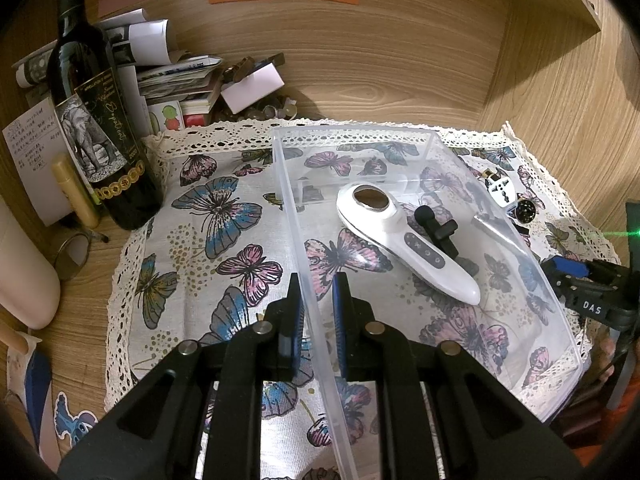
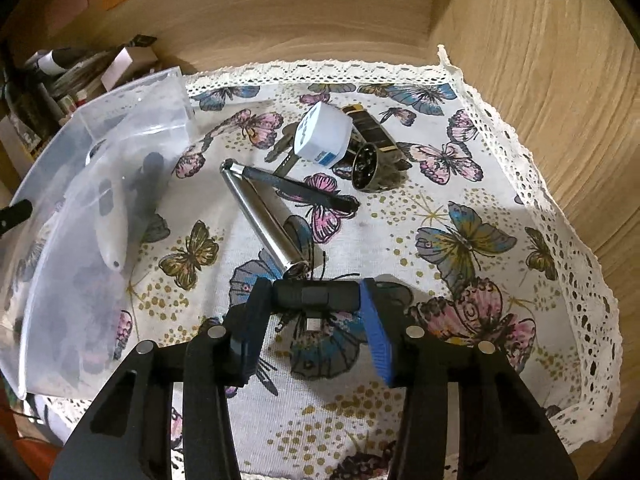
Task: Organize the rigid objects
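"DAS" on right claw (image 1: 592, 276), beside wine bottle (image 1: 100, 128)

"das" on the right claw (image 1: 560, 276).

Left hand-held gripper (image 1: 318, 300): black frame, blue finger pads, round silver pins behind the pads. Right hand-held gripper (image 2: 316, 300): same build, white "DAS" lettering.

The right claw (image 2: 316, 300) grips a small black device (image 2: 316, 295) above the butterfly cloth (image 2: 460, 208).
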Available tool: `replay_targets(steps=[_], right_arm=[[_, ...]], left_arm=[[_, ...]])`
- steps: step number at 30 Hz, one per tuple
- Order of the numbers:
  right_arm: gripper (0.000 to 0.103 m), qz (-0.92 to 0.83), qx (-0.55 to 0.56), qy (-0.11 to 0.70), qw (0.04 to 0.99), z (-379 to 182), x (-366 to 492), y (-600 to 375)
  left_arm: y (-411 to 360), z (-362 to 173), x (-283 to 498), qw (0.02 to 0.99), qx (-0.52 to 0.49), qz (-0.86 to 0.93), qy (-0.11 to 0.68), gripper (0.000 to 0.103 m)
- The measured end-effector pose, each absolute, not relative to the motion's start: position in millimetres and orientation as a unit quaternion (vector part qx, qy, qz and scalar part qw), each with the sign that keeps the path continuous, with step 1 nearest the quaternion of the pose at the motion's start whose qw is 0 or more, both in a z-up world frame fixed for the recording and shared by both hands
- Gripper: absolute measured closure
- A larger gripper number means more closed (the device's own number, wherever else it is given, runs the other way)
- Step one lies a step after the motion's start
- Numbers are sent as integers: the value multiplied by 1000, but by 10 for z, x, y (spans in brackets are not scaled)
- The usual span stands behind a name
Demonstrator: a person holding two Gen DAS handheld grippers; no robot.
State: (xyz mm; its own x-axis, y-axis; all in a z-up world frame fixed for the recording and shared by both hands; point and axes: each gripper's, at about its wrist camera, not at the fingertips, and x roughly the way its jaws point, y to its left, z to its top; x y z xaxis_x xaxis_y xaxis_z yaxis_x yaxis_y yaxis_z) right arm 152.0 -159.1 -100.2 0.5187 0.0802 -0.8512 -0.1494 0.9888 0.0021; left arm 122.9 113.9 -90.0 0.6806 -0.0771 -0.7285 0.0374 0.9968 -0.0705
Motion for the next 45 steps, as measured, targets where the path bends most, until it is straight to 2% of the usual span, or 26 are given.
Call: replay_targets(steps=[22, 45], right_arm=[[61, 171, -75, 371, 910, -206, 1578, -873], [61, 247, -142, 412, 866, -600, 1951, -23]], left_arm=[[1136, -900, 1229, 916, -25, -31, 399, 90], [1131, -901, 1254, 916, -28, -31, 398, 90]])
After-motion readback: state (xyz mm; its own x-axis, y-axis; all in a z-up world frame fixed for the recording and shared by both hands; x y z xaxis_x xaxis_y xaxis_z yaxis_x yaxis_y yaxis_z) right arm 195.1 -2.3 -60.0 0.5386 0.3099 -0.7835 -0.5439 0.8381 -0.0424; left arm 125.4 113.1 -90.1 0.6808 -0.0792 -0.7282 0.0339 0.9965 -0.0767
